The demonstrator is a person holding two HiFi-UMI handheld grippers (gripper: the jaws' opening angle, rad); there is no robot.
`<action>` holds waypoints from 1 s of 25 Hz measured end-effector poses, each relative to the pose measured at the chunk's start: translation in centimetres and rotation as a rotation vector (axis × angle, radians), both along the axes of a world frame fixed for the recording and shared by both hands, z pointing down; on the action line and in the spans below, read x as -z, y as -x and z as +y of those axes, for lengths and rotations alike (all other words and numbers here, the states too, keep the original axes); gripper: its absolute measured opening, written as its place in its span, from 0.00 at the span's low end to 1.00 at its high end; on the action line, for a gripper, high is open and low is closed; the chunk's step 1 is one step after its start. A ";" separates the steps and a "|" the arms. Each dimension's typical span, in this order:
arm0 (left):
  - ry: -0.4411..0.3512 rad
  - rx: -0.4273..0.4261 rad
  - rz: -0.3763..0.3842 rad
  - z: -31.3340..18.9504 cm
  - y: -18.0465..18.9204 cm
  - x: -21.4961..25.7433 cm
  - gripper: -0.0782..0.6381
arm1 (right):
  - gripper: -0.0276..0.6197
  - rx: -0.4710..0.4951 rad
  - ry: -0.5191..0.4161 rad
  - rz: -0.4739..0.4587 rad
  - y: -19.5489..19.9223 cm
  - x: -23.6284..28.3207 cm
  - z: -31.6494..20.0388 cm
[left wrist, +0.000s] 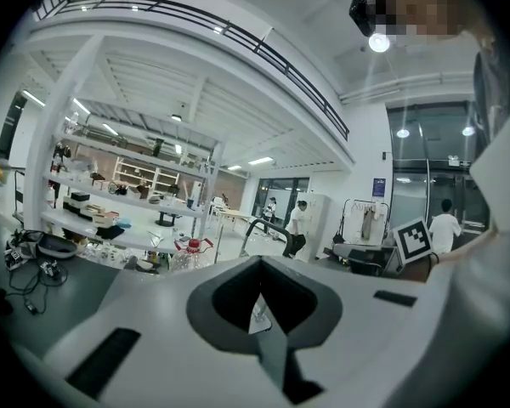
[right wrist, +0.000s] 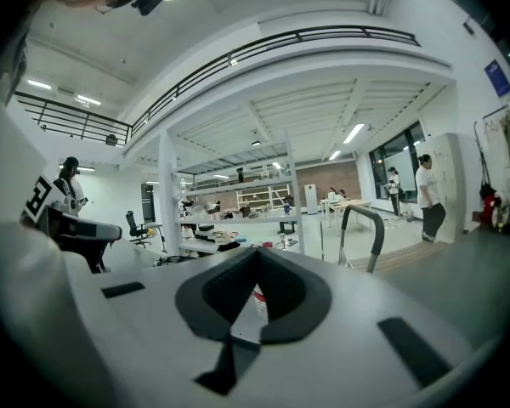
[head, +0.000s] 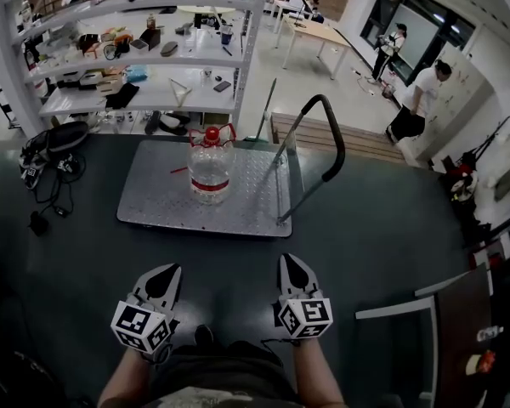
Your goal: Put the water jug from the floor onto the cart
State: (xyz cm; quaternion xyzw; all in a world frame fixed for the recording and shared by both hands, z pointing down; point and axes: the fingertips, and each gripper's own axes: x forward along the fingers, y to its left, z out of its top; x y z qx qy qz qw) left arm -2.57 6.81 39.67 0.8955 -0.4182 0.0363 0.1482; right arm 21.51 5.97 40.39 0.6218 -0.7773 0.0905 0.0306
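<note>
The clear water jug point(head: 210, 170), with a red cap and red handle, stands upright on the grey metal deck of the cart point(head: 153, 198). The cart's black push handle point(head: 331, 143) rises at the deck's right end. Both grippers hang close to my body, well short of the cart, and hold nothing. My left gripper point(head: 172, 270) and my right gripper point(head: 287, 260) both have their jaws together. In the left gripper view the jug point(left wrist: 189, 249) shows far off beyond the shut jaw tips point(left wrist: 259, 262). The right gripper view looks over its shut tips point(right wrist: 257, 252) toward the handle point(right wrist: 361, 228).
A white shelving rack point(head: 144, 58) full of small items stands behind the cart. Cables and a dark bag point(head: 51, 147) lie on the floor at the left. Two people point(head: 421, 100) stand at the far right beyond a wooden pallet point(head: 365, 138). A table point(head: 319, 32) stands at the back.
</note>
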 end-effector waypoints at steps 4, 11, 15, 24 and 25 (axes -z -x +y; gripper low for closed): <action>-0.016 0.008 -0.006 1.7 -1.6 0.6 0.12 | 0.03 0.024 -0.001 0.012 -0.7 0.0 1.9; -0.022 0.004 -0.008 7.3 -6.0 1.1 0.12 | 0.03 0.048 0.010 0.005 -3.8 -0.3 8.5; -0.006 0.010 -0.006 11.2 -7.9 0.6 0.12 | 0.03 0.065 0.050 0.025 -5.4 -1.7 12.7; 0.004 0.002 -0.019 17.4 -10.8 0.5 0.12 | 0.03 0.088 0.049 0.059 -8.4 -1.4 17.8; 0.002 0.000 -0.023 18.0 -11.2 0.6 0.12 | 0.03 0.089 0.053 0.063 -8.6 -1.5 18.2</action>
